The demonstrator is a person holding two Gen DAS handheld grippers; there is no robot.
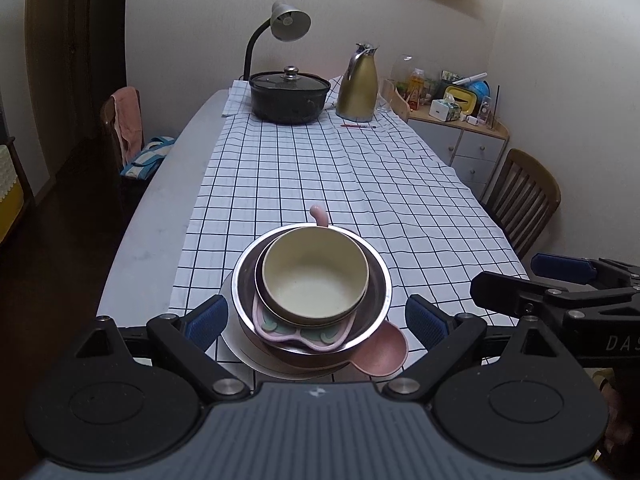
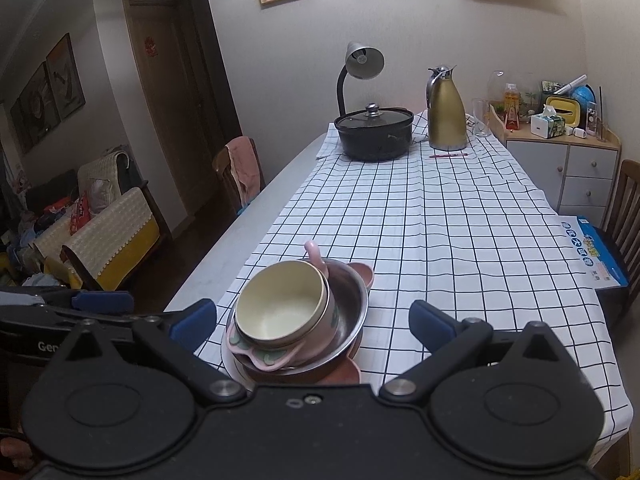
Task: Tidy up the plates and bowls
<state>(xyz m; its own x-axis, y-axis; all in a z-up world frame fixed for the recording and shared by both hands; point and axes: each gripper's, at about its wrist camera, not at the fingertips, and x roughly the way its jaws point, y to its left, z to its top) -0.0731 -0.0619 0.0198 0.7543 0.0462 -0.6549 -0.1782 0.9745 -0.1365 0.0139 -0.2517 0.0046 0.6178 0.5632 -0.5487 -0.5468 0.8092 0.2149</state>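
My left gripper (image 1: pixel 316 320): matte black plastic w/ two round disc housings, angular black link arms, silver pivot screws, blue ribbed pads (image 1: pixel 210 322) on the fingers. Its centre plate is grey, ribbed, w/ a small white logo. My right gripper (image 2: pixel 314 322): same black build, blue pads (image 2: pixel 430 324), silver screws, but a black centre plate w/ two small metal rings. White lettering on each gripper's side, partly cut off. Bit of skin at frame edge.
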